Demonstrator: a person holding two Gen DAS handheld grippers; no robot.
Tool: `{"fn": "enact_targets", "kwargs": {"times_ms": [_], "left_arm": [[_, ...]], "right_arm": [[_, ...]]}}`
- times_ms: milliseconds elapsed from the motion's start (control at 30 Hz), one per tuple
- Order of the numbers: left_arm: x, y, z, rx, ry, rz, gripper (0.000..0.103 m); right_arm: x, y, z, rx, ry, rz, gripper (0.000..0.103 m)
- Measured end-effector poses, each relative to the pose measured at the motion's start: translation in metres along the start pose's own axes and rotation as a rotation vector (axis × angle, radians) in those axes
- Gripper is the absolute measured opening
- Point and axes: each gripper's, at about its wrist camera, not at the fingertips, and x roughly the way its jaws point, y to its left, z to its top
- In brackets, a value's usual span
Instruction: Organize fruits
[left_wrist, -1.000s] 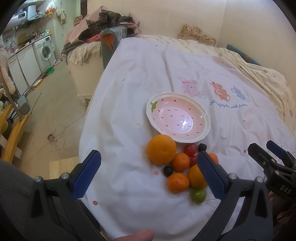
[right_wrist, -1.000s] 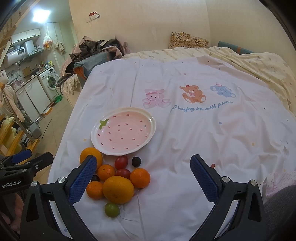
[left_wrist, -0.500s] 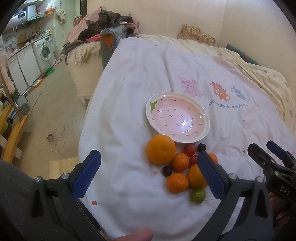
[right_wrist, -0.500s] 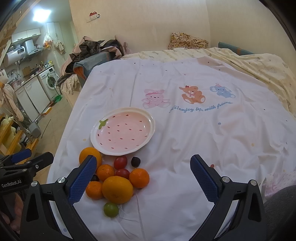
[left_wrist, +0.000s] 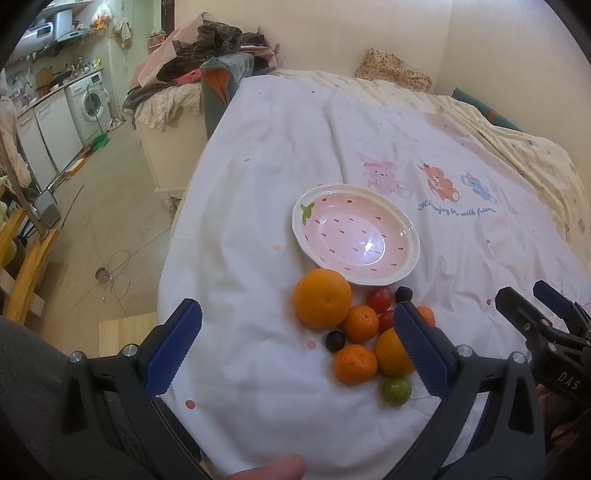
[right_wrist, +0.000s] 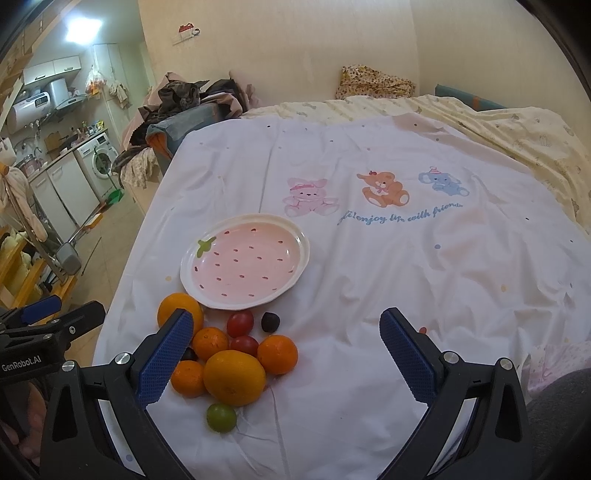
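Note:
A pink strawberry-pattern plate (left_wrist: 404, 266) (right_wrist: 299, 269) lies empty on the white bedsheet. In front of it sits a cluster of fruit: a large orange (left_wrist: 321, 302) (right_wrist: 173, 306), a second large orange (right_wrist: 234, 376), several small tangerines (left_wrist: 354, 363) (right_wrist: 277, 353), two red cherry tomatoes (right_wrist: 240, 323), dark grapes (right_wrist: 270, 320) and a green fruit (left_wrist: 394, 389) (right_wrist: 221, 416). My left gripper (left_wrist: 295, 339) is open and empty, just short of the cluster. My right gripper (right_wrist: 284, 354) is open and empty, with the fruit by its left finger.
The white sheet (right_wrist: 406, 258) with cartoon animals covers the bed. Its left edge drops to a tiled floor (left_wrist: 110, 206). A pile of clothes (left_wrist: 207, 48) lies at the far left corner. A kitchen with a washing machine (left_wrist: 94, 99) is beyond.
Both views have shifted very slightly; the fruit and plate have not moved. Both grippers stay open.

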Motion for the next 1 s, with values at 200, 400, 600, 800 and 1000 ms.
{"fn": "enact_targets", "kwargs": {"times_ms": [200, 400, 600, 800, 1000], "left_arm": [[0.0002, -0.0008, -0.0001, -0.002, 0.001, 0.001, 0.102], [0.0001, -0.0003, -0.0001, -0.002, 0.001, 0.003, 0.102], [0.0005, 0.0000, -0.0001, 0.001, 0.001, 0.007, 0.102], [0.0036, 0.0041, -0.0007, -0.015, 0.014, 0.006, 0.102], [0.0082, 0.0070, 0.0002, -0.031, 0.039, 0.003, 0.102]], "right_arm": [[0.0008, -0.0006, -0.0004, -0.003, 0.008, -0.003, 0.103], [0.0014, -0.0002, -0.0009, -0.007, 0.009, -0.006, 0.103], [0.0029, -0.0015, -0.0017, -0.012, 0.015, -0.003, 0.103], [0.0045, -0.0021, -0.0025, -0.004, 0.030, -0.002, 0.103], [0.0093, -0.0061, -0.0033, 0.014, 0.075, 0.015, 0.103]]}}
